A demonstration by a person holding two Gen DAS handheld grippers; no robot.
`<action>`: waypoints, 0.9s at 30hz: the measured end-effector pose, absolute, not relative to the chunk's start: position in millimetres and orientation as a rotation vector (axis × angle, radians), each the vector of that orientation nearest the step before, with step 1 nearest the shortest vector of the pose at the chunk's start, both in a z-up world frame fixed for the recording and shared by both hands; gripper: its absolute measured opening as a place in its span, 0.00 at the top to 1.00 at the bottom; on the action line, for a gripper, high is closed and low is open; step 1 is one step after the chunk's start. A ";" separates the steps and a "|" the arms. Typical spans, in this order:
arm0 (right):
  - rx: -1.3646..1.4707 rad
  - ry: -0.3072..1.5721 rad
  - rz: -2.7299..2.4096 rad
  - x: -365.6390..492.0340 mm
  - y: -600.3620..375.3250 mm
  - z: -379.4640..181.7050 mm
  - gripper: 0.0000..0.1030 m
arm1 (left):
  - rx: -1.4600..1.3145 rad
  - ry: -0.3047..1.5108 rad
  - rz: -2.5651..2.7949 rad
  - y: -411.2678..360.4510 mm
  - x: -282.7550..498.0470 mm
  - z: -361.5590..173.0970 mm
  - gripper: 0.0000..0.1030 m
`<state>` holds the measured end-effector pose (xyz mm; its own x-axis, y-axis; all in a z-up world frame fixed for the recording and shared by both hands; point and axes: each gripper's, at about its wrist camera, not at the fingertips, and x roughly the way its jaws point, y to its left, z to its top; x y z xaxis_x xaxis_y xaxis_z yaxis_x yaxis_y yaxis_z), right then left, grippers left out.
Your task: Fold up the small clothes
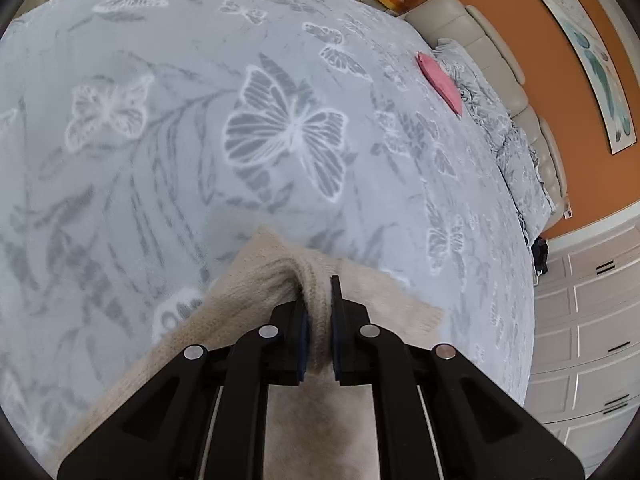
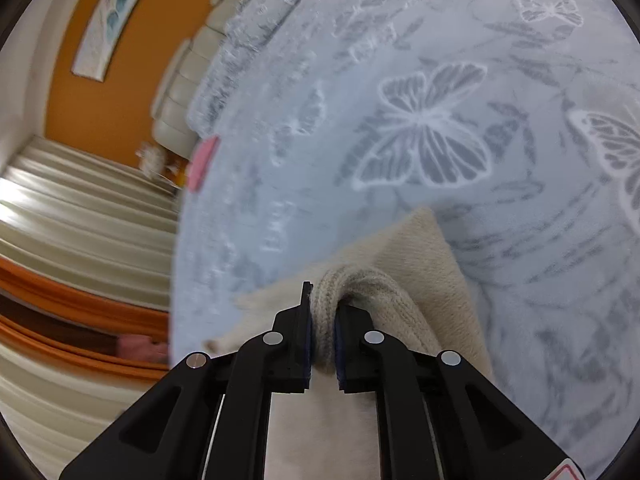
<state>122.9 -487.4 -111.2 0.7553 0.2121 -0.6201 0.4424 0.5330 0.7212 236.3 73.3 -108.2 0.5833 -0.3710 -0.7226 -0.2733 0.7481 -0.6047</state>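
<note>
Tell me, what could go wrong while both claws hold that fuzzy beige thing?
1. Each claw pinches only a small bunched ridge of the beige garment: left claw, right claw. The knit might slip out if pulled hard.
2. The garment hangs loose under the claws, so it may land crooked or creased on the blanket.
3. The right view is blurry, hinting at fast motion; that could spoil a neat fold.

A home bedroom: ahead of the left gripper spreads a bed under a pale blue butterfly-print blanket, with a cushioned cream headboard at the far right, a framed picture on the orange wall, and white panelled drawers.
</note>
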 end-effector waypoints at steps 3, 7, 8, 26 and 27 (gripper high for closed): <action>0.959 0.757 -0.179 129.9 -483.9 -112.3 0.90 | -0.680 0.948 -0.057 65.2 233.7 -105.4 0.88; 0.835 0.720 -0.203 131.7 -471.8 -84.4 0.81 | -0.613 0.903 -0.063 51.8 227.4 -88.8 0.67; 0.807 0.700 -0.206 130.2 -465.6 -77.3 0.67 | -0.622 0.880 -0.072 50.5 223.3 -84.1 0.53; 0.399 0.889 -0.262 153.3 -421.4 -90.6 0.93 | -0.478 0.909 -0.017 48.7 229.2 -94.4 0.81; 0.433 0.848 -0.242 150.7 -422.8 -83.7 0.93 | -0.497 0.905 -0.031 50.1 229.1 -94.1 0.88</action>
